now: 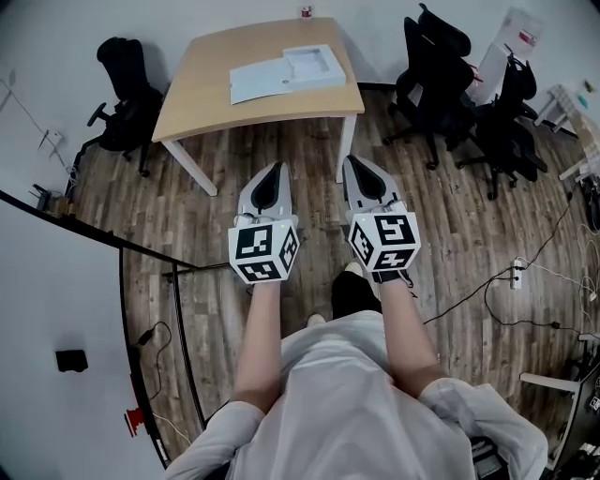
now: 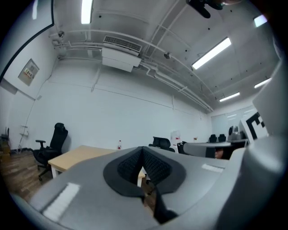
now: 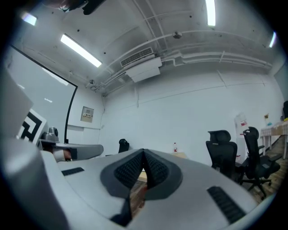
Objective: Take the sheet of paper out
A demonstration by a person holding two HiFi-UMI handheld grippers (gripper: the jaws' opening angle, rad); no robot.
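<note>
A wooden table [image 1: 202,89] stands some way ahead of me, across the wood floor. On it lie a pale flat sheet of paper [image 1: 261,81] and, touching its right side, a shallow white tray [image 1: 315,64]. My left gripper [image 1: 276,169] and right gripper [image 1: 355,162] are held side by side at level, pointing toward the table and well short of it. Both are shut with nothing between the pads. In the left gripper view the jaws of the left gripper [image 2: 142,151] meet in front of the table [image 2: 78,155]. The right gripper [image 3: 144,153] looks the same in its own view.
A black office chair [image 1: 127,94] sits left of the table, and several more [image 1: 450,80] crowd the right. A small bottle [image 1: 306,11] stands at the table's far edge. A dark curved rail [image 1: 122,281] runs along my left. Cables and a power strip [image 1: 516,272] lie on the floor at right.
</note>
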